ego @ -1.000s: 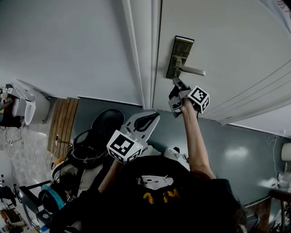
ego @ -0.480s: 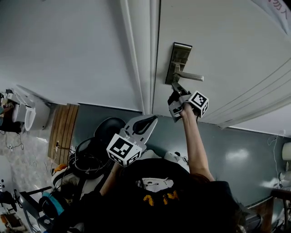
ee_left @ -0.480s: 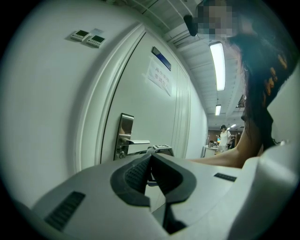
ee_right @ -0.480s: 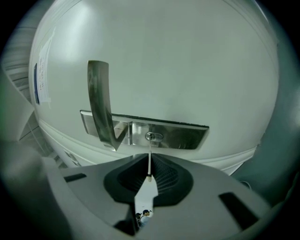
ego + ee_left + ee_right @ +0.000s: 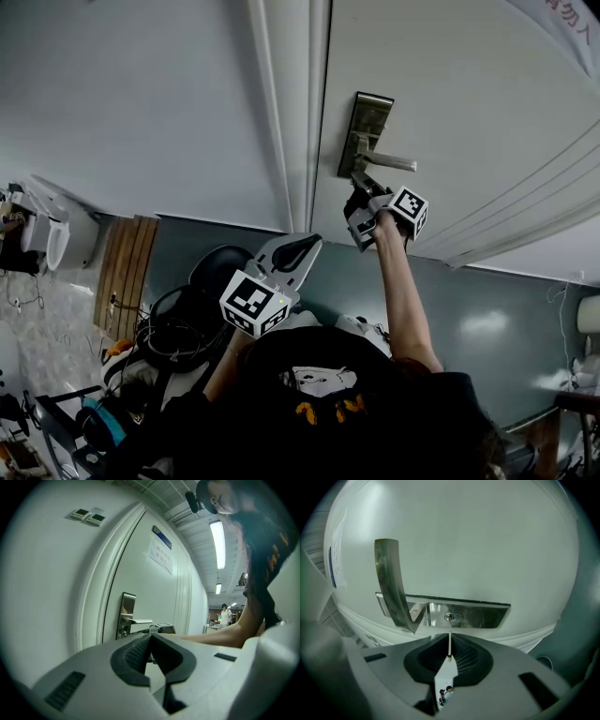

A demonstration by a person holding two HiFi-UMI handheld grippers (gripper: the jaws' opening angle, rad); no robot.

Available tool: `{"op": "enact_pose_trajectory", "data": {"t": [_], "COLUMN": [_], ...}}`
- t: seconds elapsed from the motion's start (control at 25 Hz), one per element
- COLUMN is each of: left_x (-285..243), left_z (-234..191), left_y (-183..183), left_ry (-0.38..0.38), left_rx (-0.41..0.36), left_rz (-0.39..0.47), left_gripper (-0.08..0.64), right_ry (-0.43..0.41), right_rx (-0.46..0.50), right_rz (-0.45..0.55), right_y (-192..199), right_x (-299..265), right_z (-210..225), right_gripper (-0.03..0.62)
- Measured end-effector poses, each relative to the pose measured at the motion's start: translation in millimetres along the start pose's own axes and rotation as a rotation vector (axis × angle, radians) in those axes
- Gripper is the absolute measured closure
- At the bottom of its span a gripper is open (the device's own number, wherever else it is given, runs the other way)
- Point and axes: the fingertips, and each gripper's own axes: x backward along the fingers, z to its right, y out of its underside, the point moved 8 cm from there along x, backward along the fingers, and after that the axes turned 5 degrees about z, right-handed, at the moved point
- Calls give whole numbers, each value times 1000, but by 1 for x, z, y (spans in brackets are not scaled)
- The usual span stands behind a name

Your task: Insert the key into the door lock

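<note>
Head view: my right gripper (image 5: 360, 183) is raised to the door (image 5: 450, 84), its tips just under the lock (image 5: 366, 127) and below the handle (image 5: 392, 162). My left gripper (image 5: 302, 247) hangs well below the lock and to its left, clear of the door.

Left gripper view: my jaws are closed tip to tip with nothing between them. The lock stands beyond them, well apart.

Right gripper view: my jaws are clamped on the key (image 5: 449, 641), which stands edge-on and points straight at the lock. Its tip meets the keyhole (image 5: 450, 617) in the middle of the lock plate. I cannot tell how far in it has gone.

By my reading, this is the insertion step itself, at its very start or just past it. The next move calls for a straight push along the key's own line into the lock, keeping the blade square to the slot. Any tilt would likely jam it against the keyhole's rim.
</note>
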Motion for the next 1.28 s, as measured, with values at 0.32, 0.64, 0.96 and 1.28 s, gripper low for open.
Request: {"op": "enact_pose_trajectory", "data": {"t": [0.32,0.64,0.96,1.28], "left_x": [-3,-4,-6,-2], "left_z": [-2,-4,-2,3], "left_y": [1,1,0,7], "left_ry": [-15,-34,-38,-26], "left_rx": [-8,-8,-12,-12], "left_rz": [-1,-9,-14,-34], "left_gripper": [552,552,552,552], "right_ry": [-21,-7,-23,-18], "right_rx": [-38,-37,12,163], "right_rz": [10,27,53,17], "right_y": [-7,-14,-14,-5], "right_x": [-10,-18,-19,2], "right_z": [1,2,-1,-6], "right_gripper": [571,571,571,511]}}
